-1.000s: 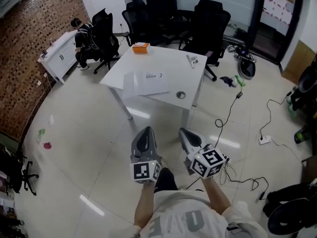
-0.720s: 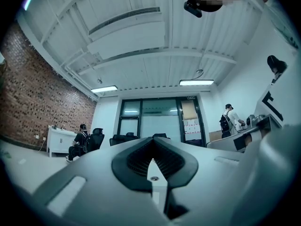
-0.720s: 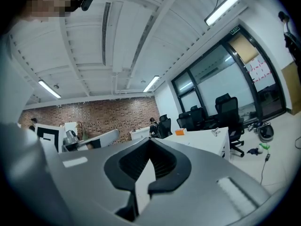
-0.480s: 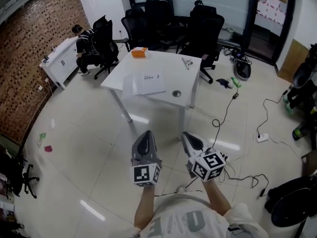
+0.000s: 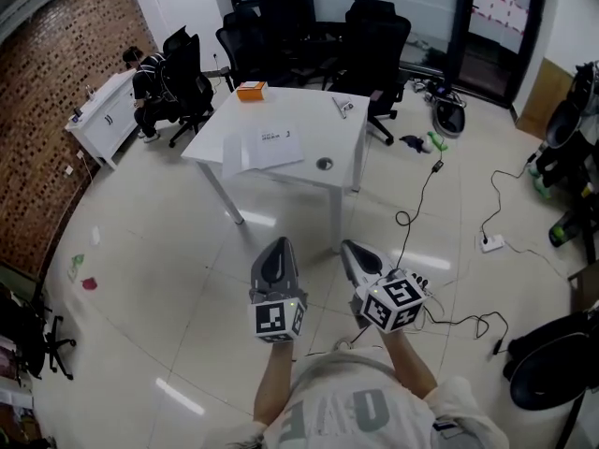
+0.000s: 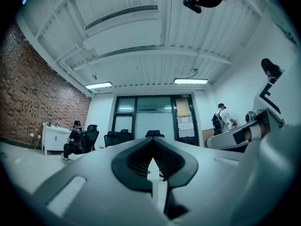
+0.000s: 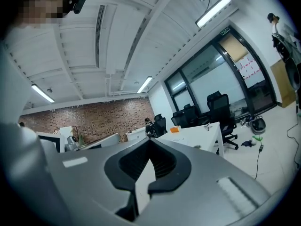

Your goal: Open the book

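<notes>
Left gripper (image 5: 275,249) and right gripper (image 5: 353,251) are held shut, with nothing gripped. The book (image 5: 272,148) is seen flat on the white table (image 5: 348,138), well apart; open or closed cannot be told. Any approach is best made squarely, toward its free edge.

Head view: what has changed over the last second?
The table looks slightly smaller and further left, so the camera has shifted, seemingly away from it. Nothing was taken hold of or let go. The left gripper and right gripper stay low in the view, jaws shut and empty; the book lies untouched on the table.
</notes>
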`<action>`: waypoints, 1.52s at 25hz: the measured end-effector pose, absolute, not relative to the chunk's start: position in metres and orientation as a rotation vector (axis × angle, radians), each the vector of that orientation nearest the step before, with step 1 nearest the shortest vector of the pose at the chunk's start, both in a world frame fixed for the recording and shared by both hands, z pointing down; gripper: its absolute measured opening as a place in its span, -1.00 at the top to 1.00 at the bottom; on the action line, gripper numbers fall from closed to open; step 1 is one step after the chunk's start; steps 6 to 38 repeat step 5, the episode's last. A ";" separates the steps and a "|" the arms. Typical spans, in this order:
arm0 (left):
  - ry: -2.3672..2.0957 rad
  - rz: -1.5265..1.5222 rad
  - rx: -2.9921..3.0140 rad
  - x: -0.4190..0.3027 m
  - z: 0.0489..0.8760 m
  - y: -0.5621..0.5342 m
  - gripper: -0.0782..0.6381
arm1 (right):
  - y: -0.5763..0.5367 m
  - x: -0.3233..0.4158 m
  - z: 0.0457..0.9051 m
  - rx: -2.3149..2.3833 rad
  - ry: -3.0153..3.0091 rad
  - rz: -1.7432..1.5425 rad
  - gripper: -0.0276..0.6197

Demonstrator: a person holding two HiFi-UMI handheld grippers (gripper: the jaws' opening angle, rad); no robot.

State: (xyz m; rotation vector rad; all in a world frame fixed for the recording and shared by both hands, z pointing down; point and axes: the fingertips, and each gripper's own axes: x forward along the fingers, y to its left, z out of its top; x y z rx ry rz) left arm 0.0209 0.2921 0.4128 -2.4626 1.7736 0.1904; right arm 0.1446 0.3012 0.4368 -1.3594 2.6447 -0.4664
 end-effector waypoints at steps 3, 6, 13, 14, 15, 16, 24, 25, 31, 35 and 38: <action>1.777 0.187 -2.469 0.024 0.416 0.293 0.73 | 0.303 0.147 0.439 -1.362 2.648 -0.465 0.91; 1.780 0.180 -2.473 0.026 0.419 0.294 0.73 | 0.303 0.149 0.440 -1.363 2.646 -0.470 0.91; 1.780 0.180 -2.473 0.026 0.419 0.294 0.73 | 0.303 0.149 0.440 -1.363 2.646 -0.470 0.91; 1.780 0.180 -2.473 0.026 0.419 0.294 0.73 | 0.303 0.149 0.440 -1.363 2.646 -0.470 0.91; 1.780 0.180 -2.473 0.026 0.419 0.294 0.73 | 0.303 0.149 0.440 -1.363 2.646 -0.470 0.91; 1.780 0.180 -2.473 0.026 0.419 0.294 0.73 | 0.303 0.149 0.440 -1.363 2.646 -0.470 0.91; 1.780 0.180 -2.473 0.026 0.419 0.294 0.73 | 0.303 0.149 0.440 -1.363 2.646 -0.470 0.91; 1.780 0.180 -2.473 0.026 0.419 0.294 0.73 | 0.303 0.149 0.440 -1.363 2.646 -0.470 0.91; 1.780 0.180 -2.473 0.026 0.419 0.294 0.73 | 0.303 0.149 0.440 -1.363 2.646 -0.470 0.91; 1.780 0.180 -2.473 0.026 0.419 0.294 0.73 | 0.303 0.149 0.440 -1.363 2.646 -0.470 0.91; 1.780 0.180 -2.473 0.026 0.419 0.294 0.73 | 0.303 0.149 0.440 -1.363 2.646 -0.470 0.91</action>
